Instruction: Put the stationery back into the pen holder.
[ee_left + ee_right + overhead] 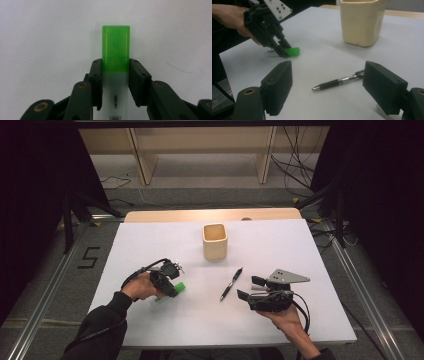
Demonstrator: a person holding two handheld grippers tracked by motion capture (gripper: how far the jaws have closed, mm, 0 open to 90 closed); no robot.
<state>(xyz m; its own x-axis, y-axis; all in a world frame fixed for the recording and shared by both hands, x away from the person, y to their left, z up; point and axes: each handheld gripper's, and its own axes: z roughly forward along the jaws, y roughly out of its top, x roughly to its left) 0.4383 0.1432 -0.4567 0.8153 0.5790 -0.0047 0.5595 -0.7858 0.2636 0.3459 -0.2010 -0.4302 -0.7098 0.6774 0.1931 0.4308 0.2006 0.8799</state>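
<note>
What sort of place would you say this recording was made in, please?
Probably a lab recording station rather than a home: a white-covered table framed by dark curtains, metal rails on the floor, loose cables behind, and few props: a cream cup, pen, green highlighter.

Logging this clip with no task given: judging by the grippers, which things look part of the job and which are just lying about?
Likely in the job:
- green-capped highlighter, clamped in the left gripper
- pen, lying ahead of the open right gripper
- cream cup, upright, a probable holder

Lying about:
- cables on the floor beyond the table
- wooden shelf frame
</note>
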